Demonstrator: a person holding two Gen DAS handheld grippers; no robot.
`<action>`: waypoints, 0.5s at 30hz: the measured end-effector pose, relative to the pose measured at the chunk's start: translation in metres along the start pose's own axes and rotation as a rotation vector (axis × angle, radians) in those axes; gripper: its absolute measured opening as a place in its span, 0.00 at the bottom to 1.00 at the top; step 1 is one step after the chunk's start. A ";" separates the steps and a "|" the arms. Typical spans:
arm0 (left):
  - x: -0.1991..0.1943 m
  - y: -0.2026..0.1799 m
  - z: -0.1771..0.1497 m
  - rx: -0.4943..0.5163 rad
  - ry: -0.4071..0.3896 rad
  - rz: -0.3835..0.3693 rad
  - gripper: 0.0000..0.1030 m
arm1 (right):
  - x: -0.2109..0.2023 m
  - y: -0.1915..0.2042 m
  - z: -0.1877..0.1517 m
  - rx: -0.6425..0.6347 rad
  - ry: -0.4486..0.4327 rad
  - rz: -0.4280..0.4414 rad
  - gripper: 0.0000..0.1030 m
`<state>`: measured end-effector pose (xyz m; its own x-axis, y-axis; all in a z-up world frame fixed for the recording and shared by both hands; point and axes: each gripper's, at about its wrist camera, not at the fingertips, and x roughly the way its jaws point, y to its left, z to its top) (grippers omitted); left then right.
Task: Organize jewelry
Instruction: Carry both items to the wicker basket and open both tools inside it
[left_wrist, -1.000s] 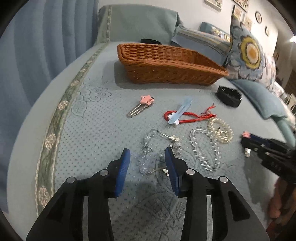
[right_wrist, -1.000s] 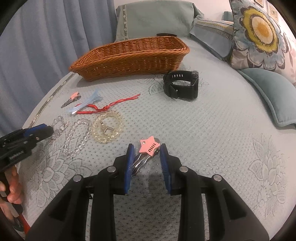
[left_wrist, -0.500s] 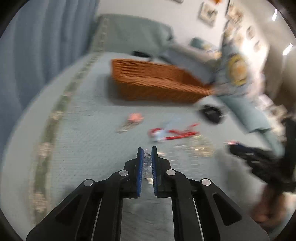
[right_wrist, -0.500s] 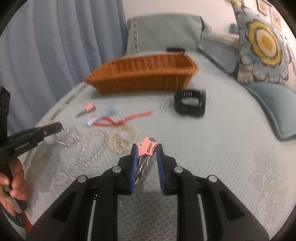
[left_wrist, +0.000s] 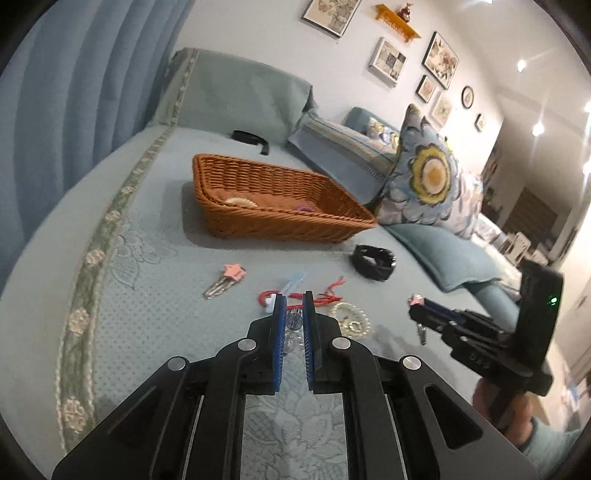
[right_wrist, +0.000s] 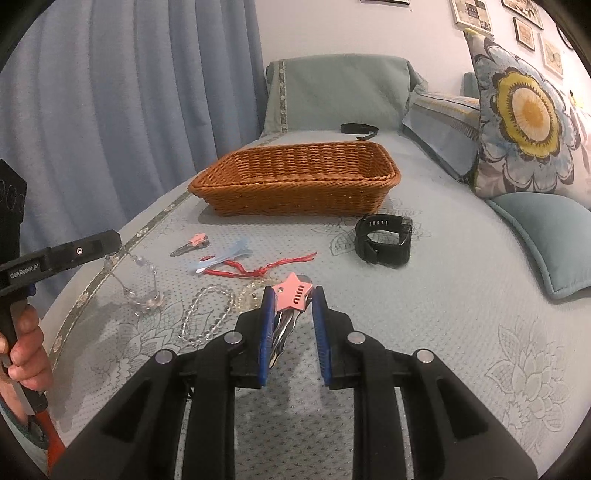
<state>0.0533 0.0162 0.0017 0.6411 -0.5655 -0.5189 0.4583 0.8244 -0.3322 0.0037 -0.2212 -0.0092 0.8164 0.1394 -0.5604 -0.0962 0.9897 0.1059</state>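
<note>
My left gripper (left_wrist: 293, 300) is shut on a clear bead bracelet (left_wrist: 291, 323). In the right wrist view the left gripper (right_wrist: 110, 240) holds it up, and the clear bead bracelet (right_wrist: 138, 284) dangles with its lower end touching the bedspread. My right gripper (right_wrist: 293, 293) is shut on a pink star hair clip (right_wrist: 295, 291), whose silver prongs run back between the pads. The left wrist view shows the right gripper (left_wrist: 417, 306) off to the right, raised above the bed. A brown wicker basket (left_wrist: 280, 221) (right_wrist: 295, 199) stands further back, with a yellowish ring and a purple item inside.
On the bedspread lie a second pink star clip (left_wrist: 225, 282), a light blue clip (right_wrist: 225, 256), a red cord (right_wrist: 266, 267), a yellowish bead bracelet (left_wrist: 351, 317), a clear bead necklace (right_wrist: 207, 317) and a black watch (right_wrist: 384, 240). A flowered pillow (right_wrist: 528, 118) leans at the right.
Both grippers closed and rose. The left took hold of the clear bracelet, the right took hold of the pink star clip, and both items came up off the bedspread.
</note>
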 end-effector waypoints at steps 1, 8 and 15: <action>0.000 0.001 0.001 0.002 -0.001 0.007 0.07 | 0.000 0.000 0.001 -0.003 -0.001 -0.008 0.17; 0.000 -0.013 0.034 0.069 -0.030 0.066 0.07 | -0.006 0.000 0.050 -0.033 -0.073 -0.013 0.17; 0.015 -0.035 0.115 0.159 -0.105 0.087 0.07 | 0.022 -0.009 0.128 -0.066 -0.083 0.019 0.17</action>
<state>0.1175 -0.0240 0.0957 0.7389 -0.4991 -0.4526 0.4850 0.8603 -0.1569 0.0955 -0.2308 0.0824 0.8580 0.1575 -0.4889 -0.1469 0.9873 0.0603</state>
